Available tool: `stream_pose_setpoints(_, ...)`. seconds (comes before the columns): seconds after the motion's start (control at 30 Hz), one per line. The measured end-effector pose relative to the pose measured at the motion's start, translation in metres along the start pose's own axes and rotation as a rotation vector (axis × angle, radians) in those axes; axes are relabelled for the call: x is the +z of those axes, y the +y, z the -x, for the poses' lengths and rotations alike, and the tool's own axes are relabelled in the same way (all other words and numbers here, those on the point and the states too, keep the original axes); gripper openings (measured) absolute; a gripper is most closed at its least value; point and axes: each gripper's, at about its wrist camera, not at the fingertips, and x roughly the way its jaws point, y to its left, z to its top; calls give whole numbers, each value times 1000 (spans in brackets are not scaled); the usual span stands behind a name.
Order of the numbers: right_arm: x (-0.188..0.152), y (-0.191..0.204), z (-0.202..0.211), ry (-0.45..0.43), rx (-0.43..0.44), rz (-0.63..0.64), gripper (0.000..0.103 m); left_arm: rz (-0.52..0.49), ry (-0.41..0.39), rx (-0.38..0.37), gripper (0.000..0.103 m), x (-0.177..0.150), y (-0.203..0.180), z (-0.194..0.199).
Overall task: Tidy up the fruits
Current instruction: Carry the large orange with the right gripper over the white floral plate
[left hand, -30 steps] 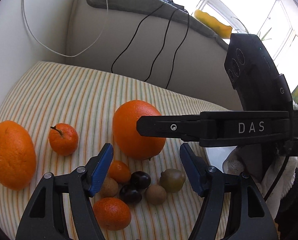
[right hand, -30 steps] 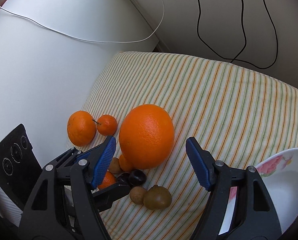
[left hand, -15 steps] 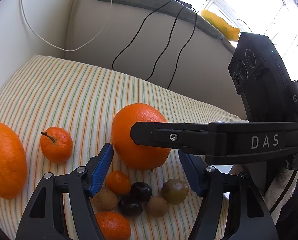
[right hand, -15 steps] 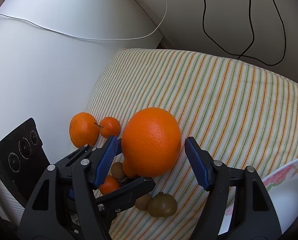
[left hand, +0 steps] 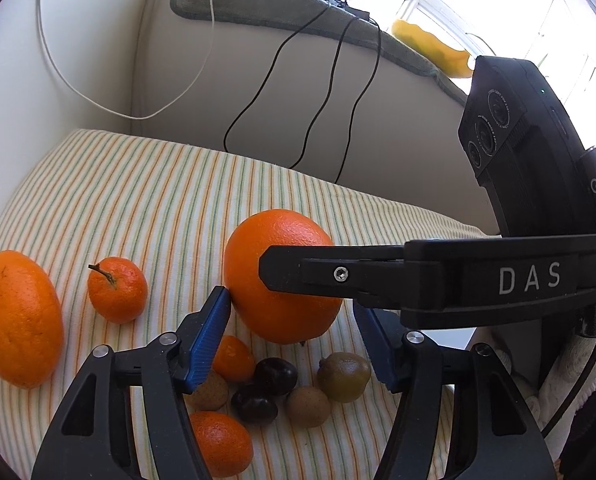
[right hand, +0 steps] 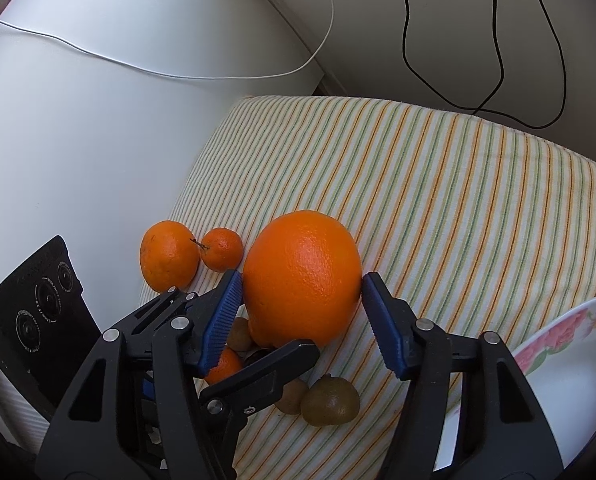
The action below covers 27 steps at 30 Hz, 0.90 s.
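The right tool (right hand: 301, 298) straddles the large orange (right hand: 301, 276), its blue pads (right hand: 222, 316) spread to either side of the fruit; both sit right at the peel, though whether they press on it cannot be told. The orange rests on the striped cloth (right hand: 437, 200), seen from the left wrist view as the large orange (left hand: 278, 276) with the right tool's black finger crossing in front of it. The left tool (left hand: 294, 334) hangs apart and holds nothing, just in front of the orange, its left pad almost touching the peel. Below it lie small fruits in a cluster: two dark plums (left hand: 276, 376), brown kiwis (left hand: 307, 406), a greenish fruit (left hand: 343, 376), small mandarins (left hand: 222, 442). Further left sit a stemmed mandarin (left hand: 118, 290) and a second orange (left hand: 18, 316), just beside each other; a flowered white plate (right hand: 557, 360) lies at the right.
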Motion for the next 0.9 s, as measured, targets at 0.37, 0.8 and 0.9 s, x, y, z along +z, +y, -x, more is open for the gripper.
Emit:
stream_pose_setpoints(0.37, -16, 6, 40, -55, -10, 21, 65, -35, -41, -13, 62, -8, -32, 20)
stream_pose_setpoints(0.8, -56, -15, 107, -111, -57, 1, 65, -90, -38, -89, 62, -26, -83, 27)
stream_pose_setpoints(0.9, -68, -24, 121, -122, -71, -8, 65, -100, -26, -103, 62, -28, -96, 21)
